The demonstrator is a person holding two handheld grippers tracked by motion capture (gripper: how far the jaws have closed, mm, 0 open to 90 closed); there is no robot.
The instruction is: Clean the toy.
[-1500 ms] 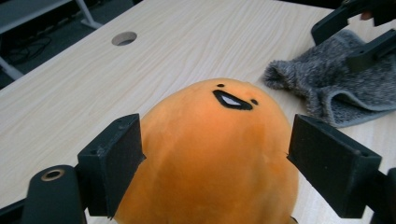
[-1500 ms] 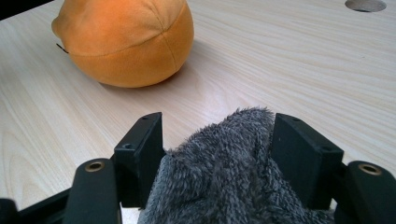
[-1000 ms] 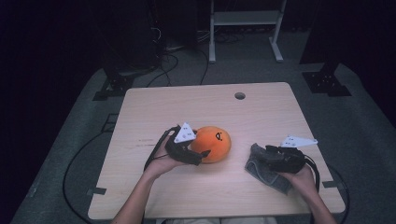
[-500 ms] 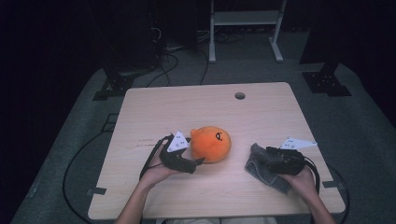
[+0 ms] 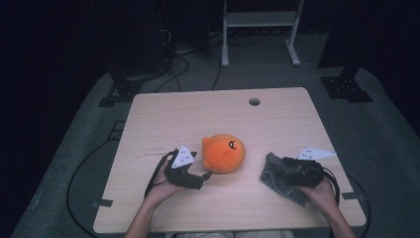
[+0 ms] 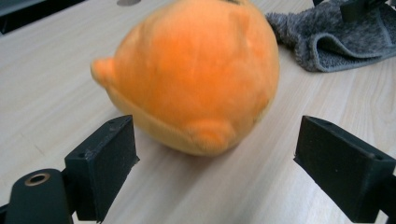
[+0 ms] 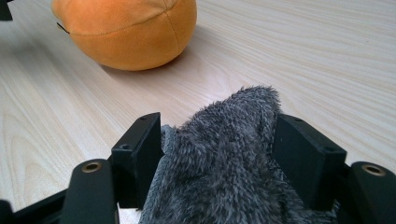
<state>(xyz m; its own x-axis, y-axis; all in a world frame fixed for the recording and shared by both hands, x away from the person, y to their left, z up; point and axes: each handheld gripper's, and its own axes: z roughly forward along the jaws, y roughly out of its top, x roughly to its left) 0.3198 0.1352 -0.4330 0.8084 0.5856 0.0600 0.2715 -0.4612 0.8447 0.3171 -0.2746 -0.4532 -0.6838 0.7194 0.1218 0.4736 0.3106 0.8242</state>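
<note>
An orange round plush toy [image 5: 224, 152] lies near the middle of the wooden table [image 5: 198, 114]. My left gripper [image 5: 205, 174] rests low just to its left and front, open. In the left gripper view the plush [image 6: 196, 79] sits just ahead of the wide-apart jaws of the left gripper [image 6: 217, 149], not between them. A grey fluffy cloth [image 5: 277, 181] lies at the right front. My right gripper [image 5: 278, 167] is on it. In the right gripper view a bunched fold of the cloth [image 7: 224, 158] fills the gap of the right gripper [image 7: 217, 140] and touches both jaws.
A round cable hole [image 5: 254, 101] sits near the table's far edge. Beyond the table, on the dark floor, stand a white frame [image 5: 260, 20], black stand feet [image 5: 119, 91] and loose cables. Bare wood stretches behind the plush.
My left hand has drawn back from the plush towards the table's front edge and sunk lower. The plush, the cloth and the right hand have stayed put.
</note>
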